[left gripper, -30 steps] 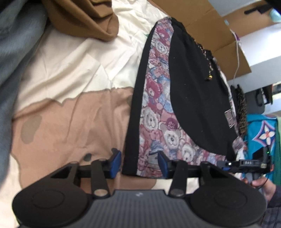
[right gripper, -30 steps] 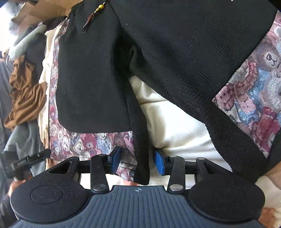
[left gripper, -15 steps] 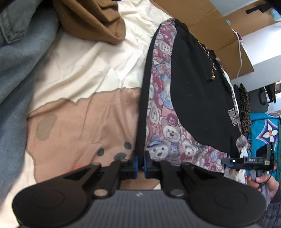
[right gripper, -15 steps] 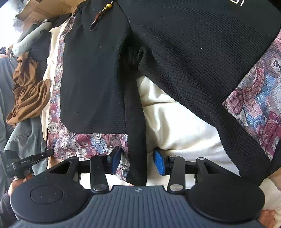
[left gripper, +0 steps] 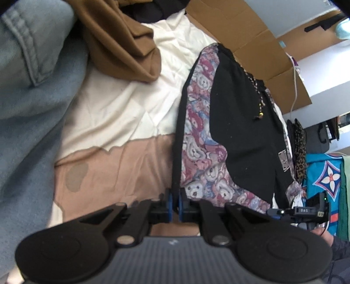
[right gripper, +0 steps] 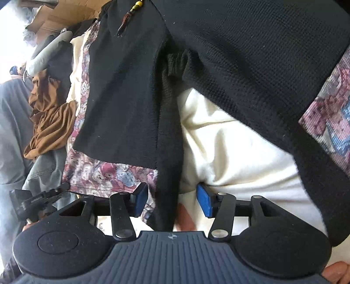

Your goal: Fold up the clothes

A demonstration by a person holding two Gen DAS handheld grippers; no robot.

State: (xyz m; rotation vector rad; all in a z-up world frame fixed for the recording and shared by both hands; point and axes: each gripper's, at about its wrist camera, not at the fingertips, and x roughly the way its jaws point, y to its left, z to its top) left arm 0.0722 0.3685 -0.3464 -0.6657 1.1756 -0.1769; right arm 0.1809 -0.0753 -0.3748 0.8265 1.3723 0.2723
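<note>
A black knit sweater point(left gripper: 245, 131) with teddy-bear patterned panels point(left gripper: 203, 153) lies spread on a cream and tan bedspread point(left gripper: 122, 166). My left gripper point(left gripper: 174, 204) is shut on the black hem edge at the sweater's near corner. In the right wrist view the same sweater point(right gripper: 131, 91) fills the frame, its black hem band point(right gripper: 169, 174) running between the blue pads point(right gripper: 204, 202) of my right gripper point(right gripper: 171, 202), which stands open around it. A beaded drawstring point(right gripper: 129, 15) hangs at the neck.
A brown garment point(left gripper: 122, 41) and a blue denim piece point(left gripper: 32, 98) lie heaped at the left. Cardboard point(left gripper: 251, 32) stands behind the bed. Patterned teal fabric point(left gripper: 326, 177) hangs at the right. A hand point(right gripper: 334, 273) shows at the lower right corner.
My left gripper went from open to shut on the sweater's black hem edge. The right gripper stayed open and moved slightly closer along the hem.
</note>
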